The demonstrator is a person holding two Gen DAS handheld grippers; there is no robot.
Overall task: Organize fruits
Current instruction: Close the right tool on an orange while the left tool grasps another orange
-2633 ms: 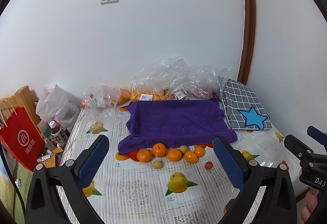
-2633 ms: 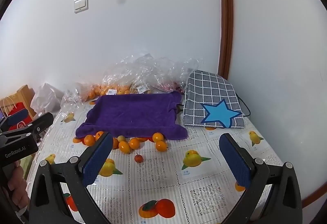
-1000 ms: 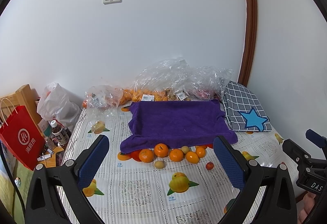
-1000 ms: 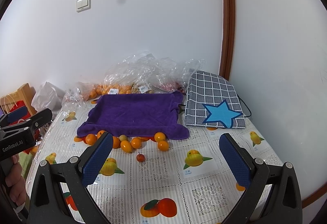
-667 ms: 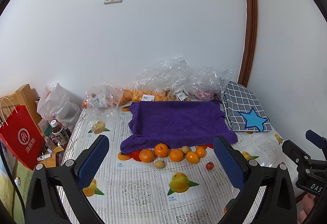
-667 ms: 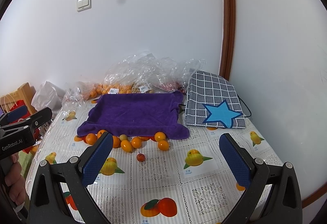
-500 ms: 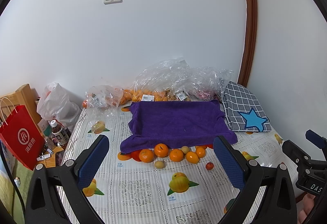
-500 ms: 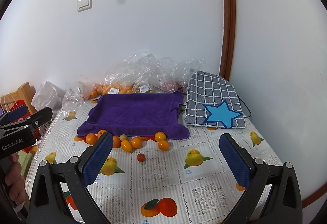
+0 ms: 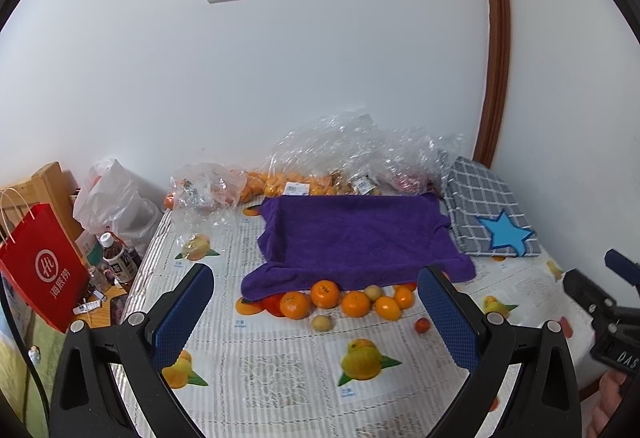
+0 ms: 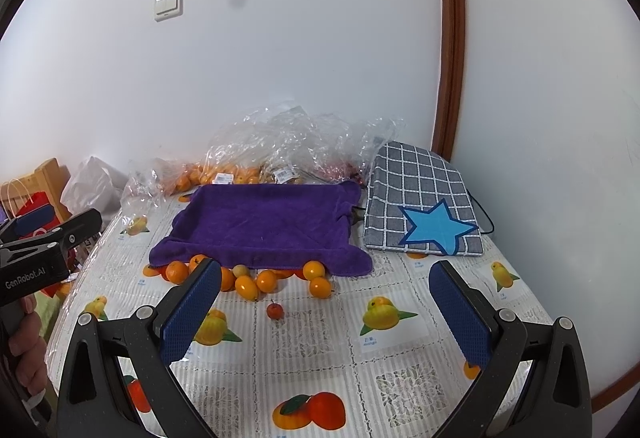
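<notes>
Both tongs released, nothing between the pads. Left tongs point(image 9: 316, 314) and right tongs point(image 10: 324, 312) hover above the near part of the tabletop point(image 10: 304, 358), pointing toward the far wall.

Fruit: a loose row of oranges point(image 9: 326, 294) lies along the near hem of the purple towel point(image 9: 356, 234), a few half tucked under it. Row runs left to right, across my line of approach, not along it. Ahead of both tongs and below them; neither is near contact.

One small red fruit point(image 10: 275, 311) sits alone on the near side of the row, apart from the rest. One pale fruit point(image 9: 321, 323) is likewise out of line.

Judgement: the red fruit lies almost dead ahead of the right tongs, and off toward the right pad in the left view, so I take the right as the nearer. Fisheye distortion makes that uncertain.

More oranges in clear bags point(image 9: 336, 166) behind the towel, well apart from either tongs.
</notes>
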